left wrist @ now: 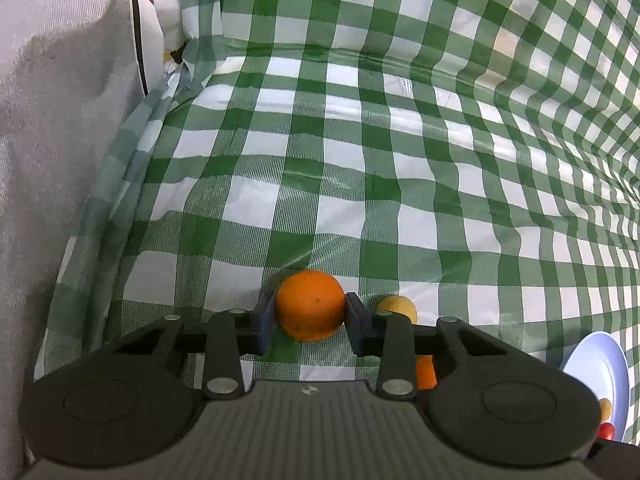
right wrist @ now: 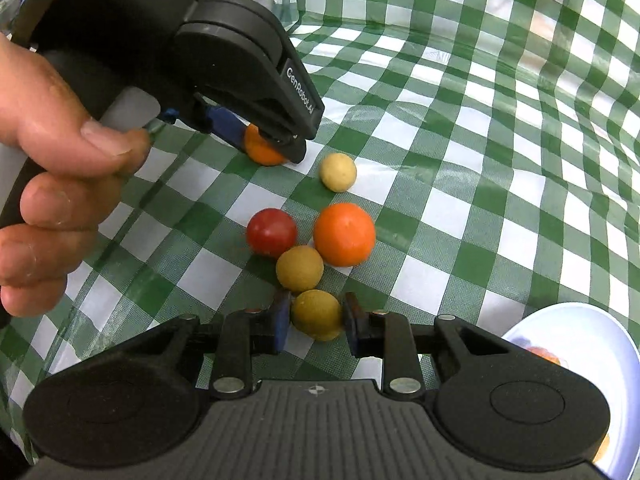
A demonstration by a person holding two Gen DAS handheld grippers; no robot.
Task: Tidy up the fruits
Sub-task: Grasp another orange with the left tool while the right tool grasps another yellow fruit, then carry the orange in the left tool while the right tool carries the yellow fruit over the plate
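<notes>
My left gripper (left wrist: pixel 310 312) is shut on an orange fruit (left wrist: pixel 310 305) that rests on the green checked cloth. The right wrist view shows the same left gripper (right wrist: pixel 266 142) held by a hand, clamping that orange fruit (right wrist: pixel 262 148). My right gripper (right wrist: pixel 314 318) is shut on a yellow-green round fruit (right wrist: pixel 317 314) on the cloth. Just beyond it lie another yellow-brown fruit (right wrist: pixel 299 268), a red fruit (right wrist: pixel 271 232), a large orange fruit (right wrist: pixel 344 234) and a pale yellow fruit (right wrist: pixel 338 172). A yellow fruit (left wrist: pixel 398 307) peeks out behind my left gripper's right finger.
A white plate (right wrist: pixel 580 332) with some fruit on it sits at the lower right; the same plate (left wrist: pixel 600 372) shows at the right edge of the left wrist view. A grey fabric surface (left wrist: pixel 52 120) rises on the left. The checked cloth (left wrist: pixel 400 140) climbs up behind.
</notes>
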